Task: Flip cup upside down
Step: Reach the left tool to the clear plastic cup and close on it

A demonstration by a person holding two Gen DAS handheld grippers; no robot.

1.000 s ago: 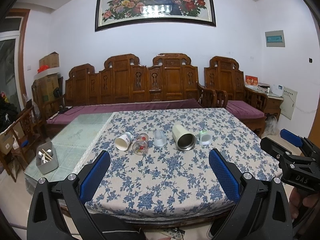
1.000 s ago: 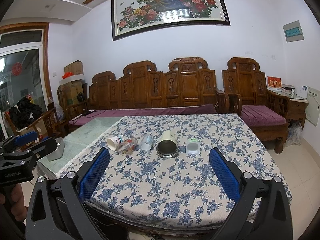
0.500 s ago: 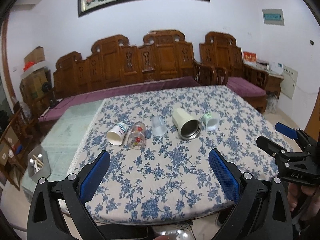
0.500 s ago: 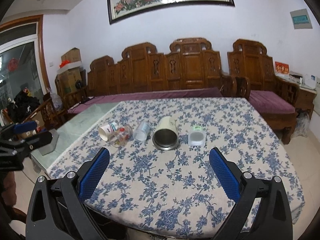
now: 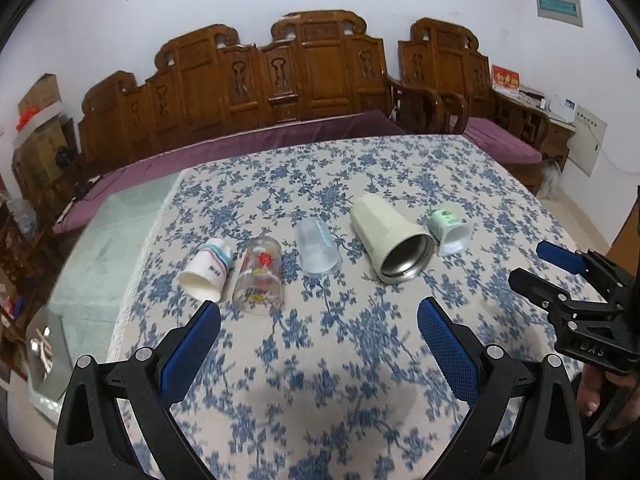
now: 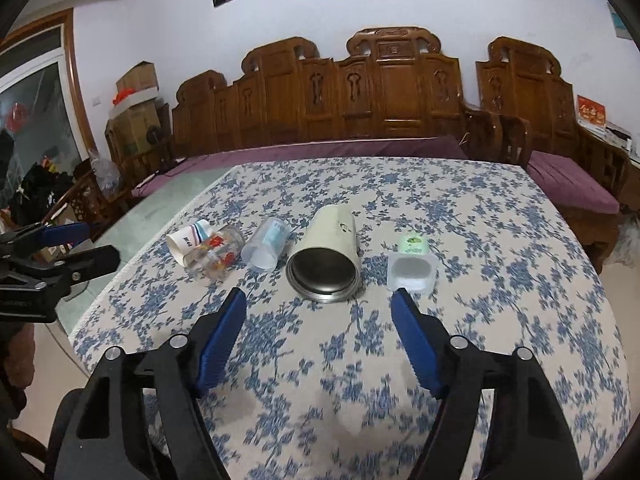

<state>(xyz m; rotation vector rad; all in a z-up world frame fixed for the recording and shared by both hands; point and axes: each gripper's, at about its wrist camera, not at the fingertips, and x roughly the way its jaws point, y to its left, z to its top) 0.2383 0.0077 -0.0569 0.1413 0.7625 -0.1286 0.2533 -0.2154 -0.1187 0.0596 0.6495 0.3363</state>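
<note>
Risk lies in rolling: five cups (image 6: 323, 258) lie sideways mid-surface (image 6: 500, 320), probably touching at the left, so either spread, empty tongs (image 6: 318, 312) (image 5: 318, 322) could nudge a neighbour away.

Left gripper (image 5: 319, 315): jaws spread wide with nothing between them; the blue-padded fingers (image 5: 191, 348) reach forward and slant inward toward the tips.
Left gripper, seen from the right wrist camera (image 6: 86, 242): at the far left edge, its two fingers pointing right and set apart from each other.
Right gripper (image 6: 319, 305): jaws parted and holding nothing, blue pads (image 6: 414, 344) facing one another.
Right gripper, seen from the left wrist camera (image 5: 538, 264): at the right edge, fingers pointing left and apart.
Right hand (image 5: 592, 394): wrapped around the handle below the black body; only a few fingers show.
</note>
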